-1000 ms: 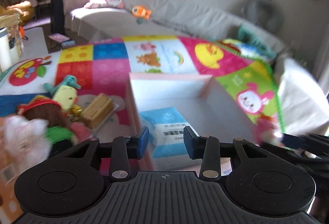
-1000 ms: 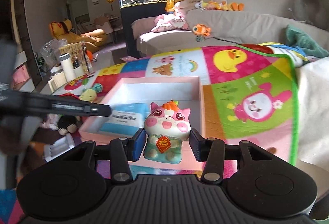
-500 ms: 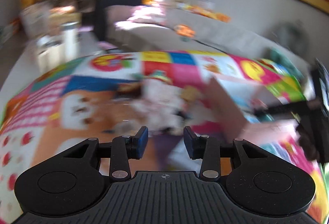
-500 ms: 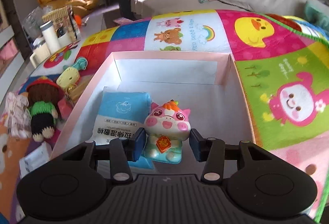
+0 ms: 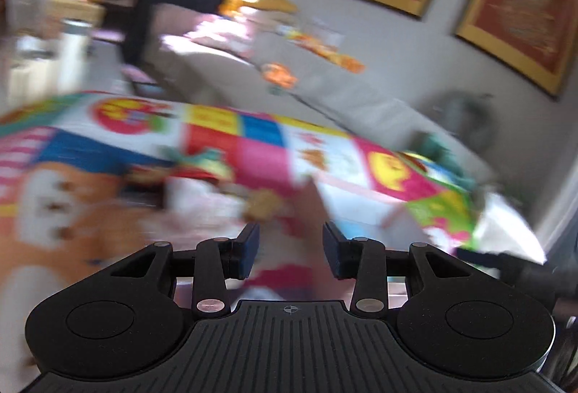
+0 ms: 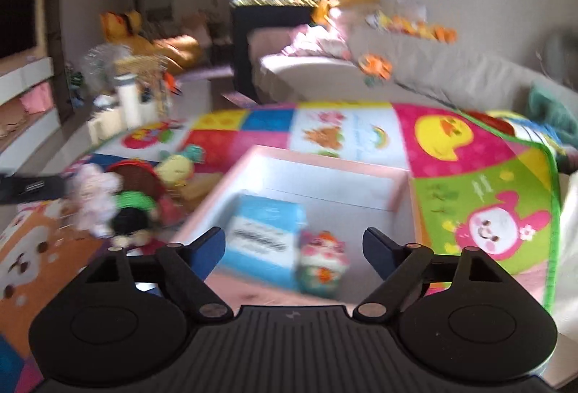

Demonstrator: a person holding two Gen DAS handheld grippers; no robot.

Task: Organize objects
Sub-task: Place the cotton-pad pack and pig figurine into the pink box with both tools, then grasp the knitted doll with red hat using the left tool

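Observation:
A pink box (image 6: 327, 158) with a white inside sits on a colourful play mat (image 6: 451, 140). In it lie a blue tissue pack (image 6: 265, 230) and a pink pig toy (image 6: 323, 259). My right gripper (image 6: 293, 250) is open wide, raised just in front of the pig, holding nothing. Left of the box lies a pile of toys: a brown doll in green (image 6: 133, 198), a white plush (image 6: 94, 194) and a yellow-green toy (image 6: 178, 163). The left wrist view is blurred. My left gripper (image 5: 290, 248) is open and empty above the mat, near the box's left wall (image 5: 318, 208).
A grey sofa (image 6: 451, 71) with plush toys runs behind the mat. A fish tank on a black stand (image 6: 278, 6) is at the back. Bottles and a basket (image 6: 130, 96) stand at the mat's far left. The other gripper's arm (image 6: 32, 187) shows at the left edge.
My right gripper opened, let go of the pig toy in the box and pulled back upward. My left gripper swung left off the box toward the toy pile, then partly back.

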